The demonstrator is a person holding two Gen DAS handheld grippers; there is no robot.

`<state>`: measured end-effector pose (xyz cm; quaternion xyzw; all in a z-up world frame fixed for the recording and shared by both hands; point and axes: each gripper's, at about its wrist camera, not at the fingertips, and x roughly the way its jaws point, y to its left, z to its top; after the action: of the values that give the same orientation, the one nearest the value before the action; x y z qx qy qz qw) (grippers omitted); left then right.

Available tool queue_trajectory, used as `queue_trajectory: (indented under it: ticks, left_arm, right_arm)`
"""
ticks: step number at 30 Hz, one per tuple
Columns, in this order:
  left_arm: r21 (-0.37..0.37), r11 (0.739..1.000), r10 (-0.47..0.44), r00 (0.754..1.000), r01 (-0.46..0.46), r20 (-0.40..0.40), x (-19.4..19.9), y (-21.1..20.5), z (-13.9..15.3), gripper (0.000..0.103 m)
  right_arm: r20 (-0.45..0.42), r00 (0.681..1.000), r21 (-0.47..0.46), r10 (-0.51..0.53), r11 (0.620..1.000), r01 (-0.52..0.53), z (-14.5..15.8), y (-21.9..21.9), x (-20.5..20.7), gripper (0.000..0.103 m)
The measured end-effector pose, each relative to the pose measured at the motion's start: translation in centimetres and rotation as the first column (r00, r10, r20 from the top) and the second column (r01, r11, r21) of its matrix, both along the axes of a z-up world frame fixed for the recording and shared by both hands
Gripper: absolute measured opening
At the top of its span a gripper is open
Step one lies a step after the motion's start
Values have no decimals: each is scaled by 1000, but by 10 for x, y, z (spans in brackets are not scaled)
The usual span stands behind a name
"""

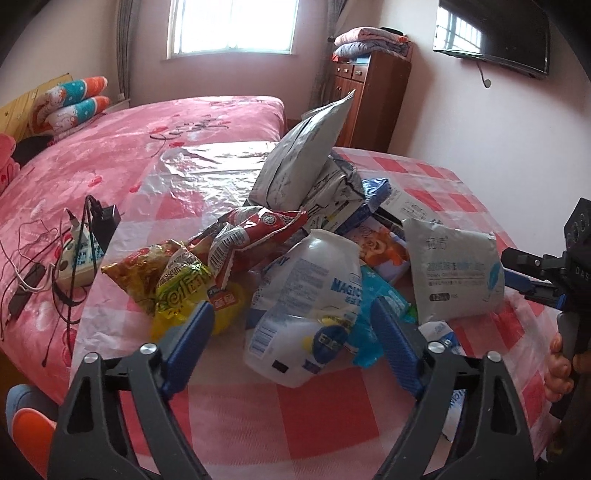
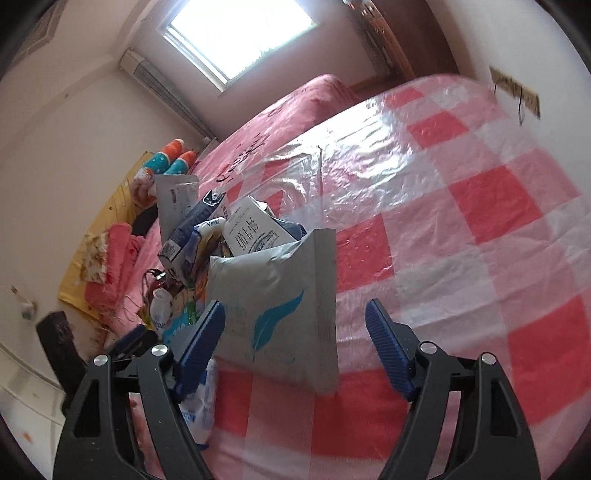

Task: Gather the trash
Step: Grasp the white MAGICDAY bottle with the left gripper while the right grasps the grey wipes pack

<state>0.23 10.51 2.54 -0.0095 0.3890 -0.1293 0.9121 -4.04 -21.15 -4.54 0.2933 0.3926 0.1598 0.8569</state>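
Observation:
A pile of trash lies on the red-and-white checked tablecloth (image 1: 314,417). In the left wrist view my left gripper (image 1: 291,317) is open around a crushed clear plastic bottle (image 1: 306,295) at the near side of the pile. Yellow and red snack wrappers (image 1: 184,280) lie left of it, and a tall grey pouch (image 1: 303,162) stands behind. A grey pack with a blue feather print (image 1: 458,273) stands at the right. In the right wrist view my right gripper (image 2: 295,317) is open, with that feather pack (image 2: 273,306) between its fingers. The right gripper also shows in the left wrist view (image 1: 524,273).
A pink bed (image 1: 110,155) borders the table on the left, with a power strip and cables (image 1: 74,254) on it. A wooden cabinet (image 1: 365,99) with folded blankets stands behind. A wall TV (image 1: 491,33) hangs at the right. More cartons (image 2: 207,229) lie in the pile.

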Motion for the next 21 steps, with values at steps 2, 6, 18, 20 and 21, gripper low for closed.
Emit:
queue_trajectory:
  ticks: [2,6,18,20,21]
  left_arm:
    - [-13,1000,-4,1000,4,-9,3,1,-2,79]
    - [-44,999,-18,1000,17,-21,5,1,-5,72]
    - [-76,997,-2,1000,1,-23,1,-3,-8,68]
    - [-80,997,-8,1000,6,-22,-1,-5,-8,68]
    - [-83,996,-12,1000,10,-25,-1,-6,-9,68]
  right_arm:
    - [-6,1000,30,10,1000,-10,-4,-2,4,78]
    - [2,999,67,51,996,-51,-4,2,7,78]
    - [83,982,88,172,980,-179,12,24,-17,63]
    - [101,973,101,209,970,-219,13,30,-19,64]
    - [107,970,86,218,970,-227,13,34,-19,64]
